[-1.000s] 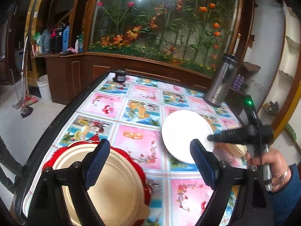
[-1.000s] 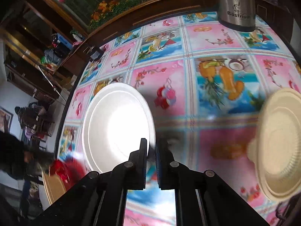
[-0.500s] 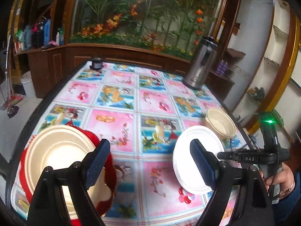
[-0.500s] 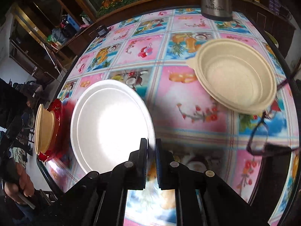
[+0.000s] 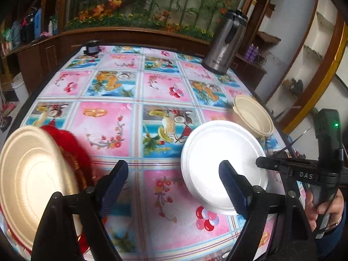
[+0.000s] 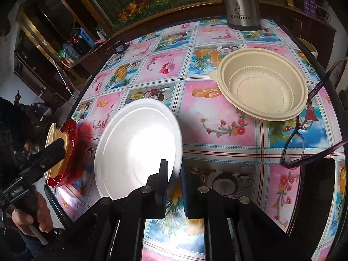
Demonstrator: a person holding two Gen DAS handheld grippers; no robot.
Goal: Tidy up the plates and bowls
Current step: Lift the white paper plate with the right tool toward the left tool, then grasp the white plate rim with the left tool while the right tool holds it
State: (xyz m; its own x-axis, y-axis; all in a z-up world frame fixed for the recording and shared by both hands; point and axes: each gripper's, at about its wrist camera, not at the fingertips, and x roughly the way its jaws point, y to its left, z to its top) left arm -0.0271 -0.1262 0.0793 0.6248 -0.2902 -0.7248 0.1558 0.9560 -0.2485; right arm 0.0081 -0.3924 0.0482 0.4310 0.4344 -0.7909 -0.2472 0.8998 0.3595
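A: Where is the white plate (image 6: 139, 145) in relation to the right gripper (image 6: 175, 174)?

B: Its near rim sits between the right gripper's fingers, which are pinched on it but just starting to part. The plate is tilted, its far edge raised above the patterned tablecloth (image 6: 219, 148).

A: And the left gripper (image 5: 171, 187)?

B: Its jaws stand wide and are narrowing, with nothing between them in its own view. From the right wrist view its tip lies against the cream bowl (image 5: 32, 178) on the left, but I cannot tell whether it is gripping there. The white plate shows just behind its right finger (image 5: 230, 184).

A: What about the containers?

B: The cream bowl rests on a red dish (image 5: 69, 143) at the table's left edge. A second cream bowl (image 6: 263, 84) sits on the right side of the table, nothing inside it. A pair of glasses (image 6: 302, 130) lies just beside it, near the table edge.

A: The surroundings?

B: The cloth shows pink and blue squares with fruit and flowers. A steel thermos (image 5: 224, 43) stands at the far right corner and a small dark object (image 5: 92, 46) at the far left. Behind runs a dark wooden cabinet (image 5: 54, 50) beneath a mural of orange flowers and bamboo (image 5: 156, 4). A person's hand (image 5: 326, 211) holds the right gripper's handle.
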